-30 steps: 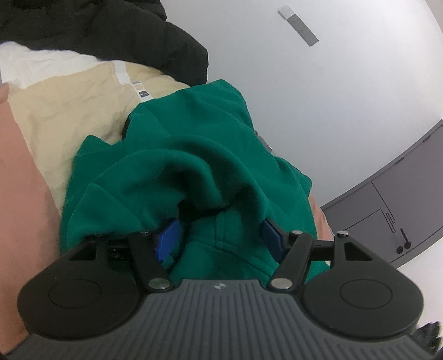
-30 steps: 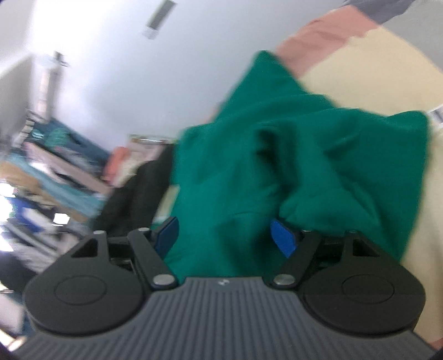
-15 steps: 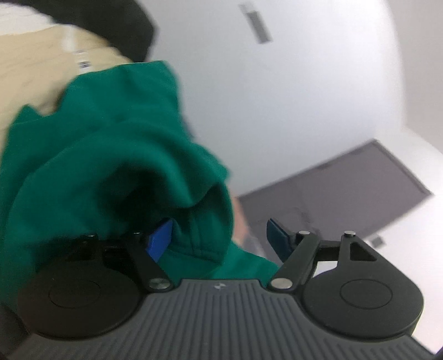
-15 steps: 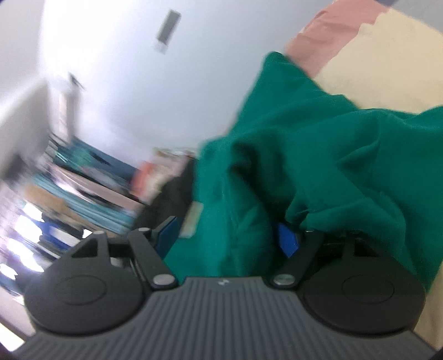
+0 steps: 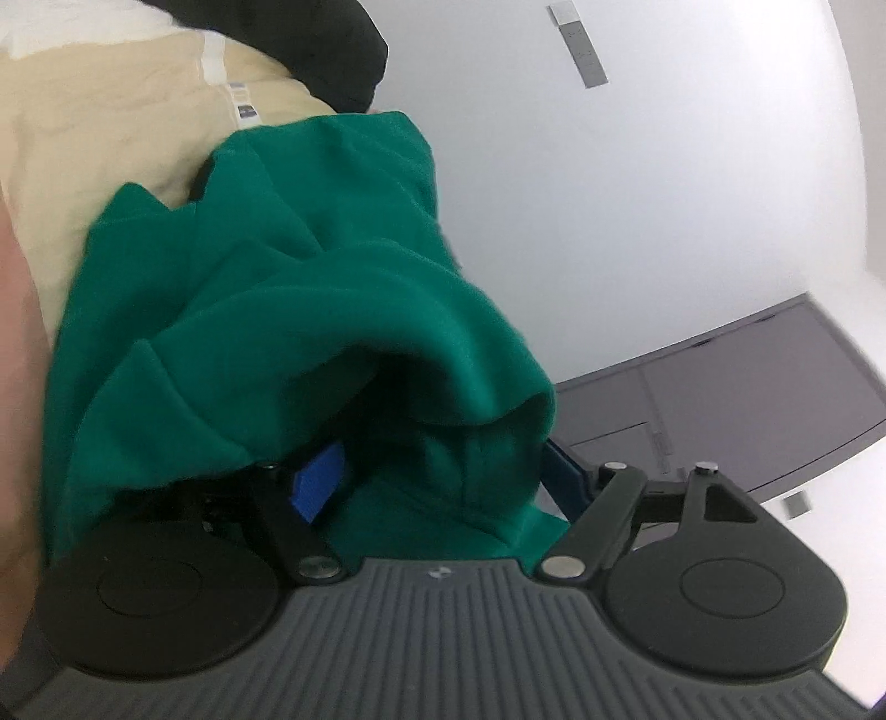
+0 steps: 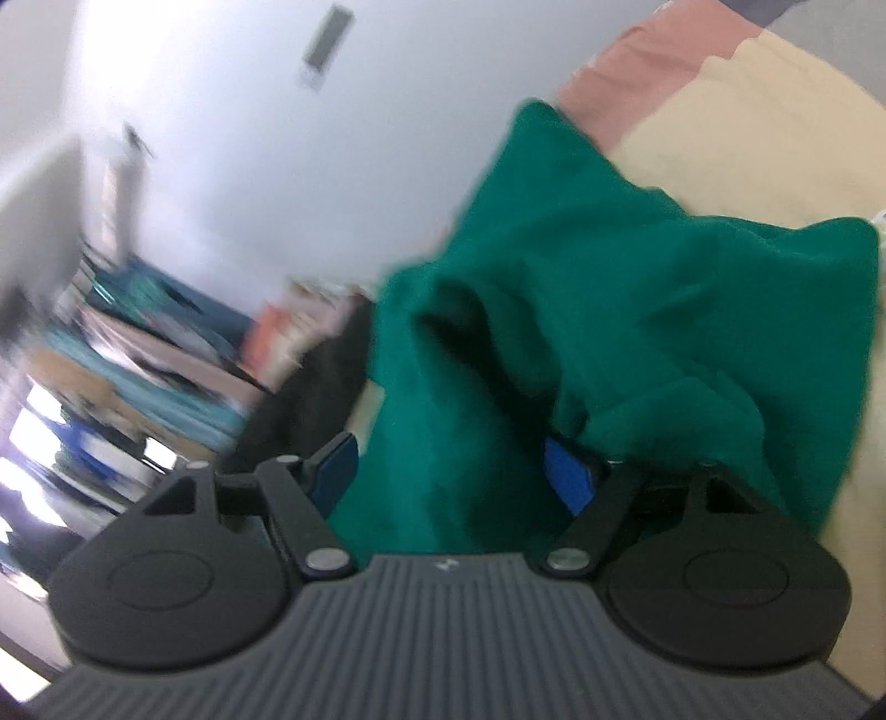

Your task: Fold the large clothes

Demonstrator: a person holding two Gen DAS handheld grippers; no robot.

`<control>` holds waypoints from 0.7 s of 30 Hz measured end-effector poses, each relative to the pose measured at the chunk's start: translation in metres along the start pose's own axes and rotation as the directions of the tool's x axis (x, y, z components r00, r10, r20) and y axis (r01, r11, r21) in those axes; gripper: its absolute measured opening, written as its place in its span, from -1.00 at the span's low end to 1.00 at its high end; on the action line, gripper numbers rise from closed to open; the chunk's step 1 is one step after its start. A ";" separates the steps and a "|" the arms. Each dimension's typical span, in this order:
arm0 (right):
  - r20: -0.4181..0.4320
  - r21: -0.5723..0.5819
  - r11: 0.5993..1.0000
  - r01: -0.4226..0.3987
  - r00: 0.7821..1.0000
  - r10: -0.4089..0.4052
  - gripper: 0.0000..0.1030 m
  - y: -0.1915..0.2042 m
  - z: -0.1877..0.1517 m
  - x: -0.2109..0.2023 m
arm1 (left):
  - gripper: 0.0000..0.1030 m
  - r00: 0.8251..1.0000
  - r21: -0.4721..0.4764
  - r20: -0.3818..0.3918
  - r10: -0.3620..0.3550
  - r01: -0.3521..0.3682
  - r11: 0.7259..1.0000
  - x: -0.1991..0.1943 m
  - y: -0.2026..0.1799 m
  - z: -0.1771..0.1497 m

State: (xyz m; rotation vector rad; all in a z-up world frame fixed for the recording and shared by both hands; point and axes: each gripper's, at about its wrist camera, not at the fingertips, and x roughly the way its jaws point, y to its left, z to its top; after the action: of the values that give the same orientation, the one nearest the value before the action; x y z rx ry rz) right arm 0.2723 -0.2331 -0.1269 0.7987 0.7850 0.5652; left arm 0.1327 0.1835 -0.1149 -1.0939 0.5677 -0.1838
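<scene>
A large green sweatshirt (image 5: 288,288) hangs bunched over a cream cloth (image 5: 99,127). In the left wrist view my left gripper (image 5: 443,476) has green fabric between its blue pads (image 5: 318,482), and folds drape over the left finger. In the right wrist view the same green sweatshirt (image 6: 637,310) fills the gap of my right gripper (image 6: 451,471), with folds covering the right pad (image 6: 567,476). Both grippers' fingers stand wide with thick fabric between them. The fingertips are hidden by cloth.
A black garment (image 5: 343,50) lies beyond the cream cloth. A pink cloth (image 6: 653,66) edges the cream one. A white wall (image 5: 637,194) and a grey cabinet (image 5: 720,399) are to the right. Blurred cluttered shelves (image 6: 111,399) show at the left of the right wrist view.
Both grippers have swung with the green sweatshirt, lifting and bunching it. The left view turned away and back toward the cream cloth; the right view shows more wall and shelves.
</scene>
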 end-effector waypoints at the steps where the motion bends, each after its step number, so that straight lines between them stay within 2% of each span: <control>1: -0.003 -0.034 0.999 0.027 1.000 -0.027 0.47 0.004 -0.003 0.004 | 0.58 1.000 0.006 -0.010 0.000 0.000 1.000 0.003 -0.001 -0.001; 3: -0.011 -0.078 0.995 0.056 0.998 -0.057 0.50 0.009 -0.005 0.013 | 0.60 0.999 0.016 -0.049 -0.013 0.014 1.000 0.011 -0.001 -0.003; 5: -0.020 -0.104 0.993 0.056 0.998 -0.059 0.49 0.012 -0.006 0.025 | 0.70 0.997 0.034 -0.077 0.012 -0.009 0.999 0.021 -0.003 -0.003; 8: -0.052 -0.180 0.983 -0.022 0.999 0.013 0.50 0.019 -0.007 0.036 | 0.73 0.993 0.078 -0.118 0.021 -0.012 0.997 0.037 -0.006 -0.006; 10: -0.061 -0.213 0.973 -0.091 0.995 0.080 0.49 0.025 -0.007 0.039 | 0.71 0.994 0.092 -0.105 0.027 -0.018 0.996 0.041 -0.009 -0.012; 12: -0.058 -0.211 0.973 -0.090 0.995 0.079 0.44 0.028 -0.008 0.040 | 0.70 0.995 0.121 -0.101 0.009 0.003 0.993 0.039 -0.013 -0.015; 13: -0.056 -0.210 0.975 -0.076 0.996 0.066 0.38 0.027 -0.007 0.041 | 0.56 0.995 0.135 -0.095 0.007 0.006 0.991 0.038 -0.015 -0.016; 14: -0.057 -0.209 0.976 -0.057 0.997 0.046 0.20 0.024 -0.007 0.042 | 0.33 0.996 0.149 -0.087 0.012 0.001 0.989 0.033 -0.018 -0.017; 15: -0.060 -0.211 0.977 -0.021 0.998 0.009 0.04 0.021 -0.007 0.044 | 0.19 0.996 0.160 -0.083 0.021 -0.007 0.987 0.030 -0.019 -0.018; 17: -0.066 -0.225 0.974 0.040 0.996 -0.056 -0.09 0.016 -0.009 0.050 | -0.27 0.998 0.166 -0.065 0.017 -0.006 0.986 0.021 -0.020 -0.020; 19: -0.081 -0.263 0.961 0.079 0.991 -0.103 -0.21 0.014 -0.012 0.056 | -0.46 0.999 0.195 -0.044 -0.005 0.014 0.981 0.010 -0.023 -0.021; 21: -0.081 -0.319 0.942 0.101 0.988 -0.133 -0.40 0.020 -0.017 0.057 | -0.50 0.999 0.232 -0.023 -0.024 0.028 0.972 -0.002 -0.032 -0.026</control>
State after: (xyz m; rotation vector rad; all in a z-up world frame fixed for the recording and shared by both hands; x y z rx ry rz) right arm 0.2892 -0.1744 -0.1411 0.4287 0.8057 0.6089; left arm 0.1214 0.1492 -0.0944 -0.8730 0.5354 -0.2773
